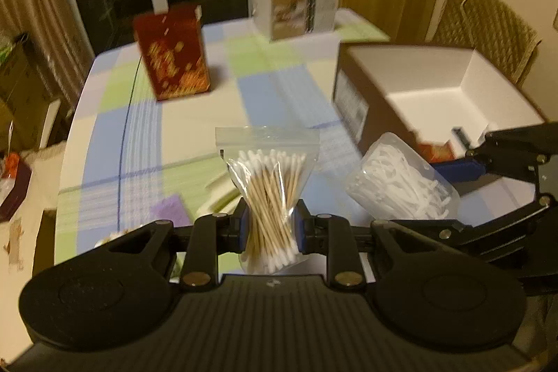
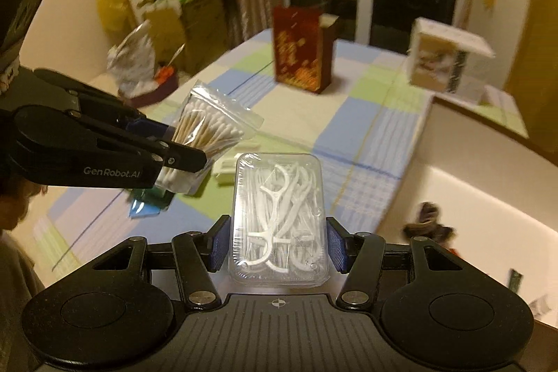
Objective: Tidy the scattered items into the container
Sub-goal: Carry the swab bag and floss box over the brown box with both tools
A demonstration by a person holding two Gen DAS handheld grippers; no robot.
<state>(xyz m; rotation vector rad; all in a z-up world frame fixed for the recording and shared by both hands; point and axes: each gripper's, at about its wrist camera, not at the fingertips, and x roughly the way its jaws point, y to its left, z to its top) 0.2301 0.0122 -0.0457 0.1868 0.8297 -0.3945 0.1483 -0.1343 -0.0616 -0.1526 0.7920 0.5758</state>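
My left gripper (image 1: pixel 270 225) is shut on a clear zip bag of cotton swabs (image 1: pixel 268 183), held above the checked tablecloth. The right wrist view shows the same swab bag (image 2: pixel 205 131) at the left, clamped in the left gripper (image 2: pixel 188 159). My right gripper (image 2: pixel 277 243) is shut on a clear plastic case of white floss picks (image 2: pixel 279 218). In the left wrist view that floss case (image 1: pixel 401 180) hangs at the right, just in front of the open cardboard box (image 1: pixel 418 93) with a white inside. The box wall (image 2: pixel 470 162) fills the right side of the right wrist view, with dark items (image 2: pixel 429 225) inside.
A red patterned carton (image 1: pixel 172 54) stands on the table (image 1: pixel 279 100) at the back left and a white box (image 1: pixel 296 6) at the far edge. A purple packet (image 1: pixel 171 208) and a pale flat item (image 2: pixel 226 168) lie below the grippers. A wicker chair (image 1: pixel 488 27) stands behind the box.
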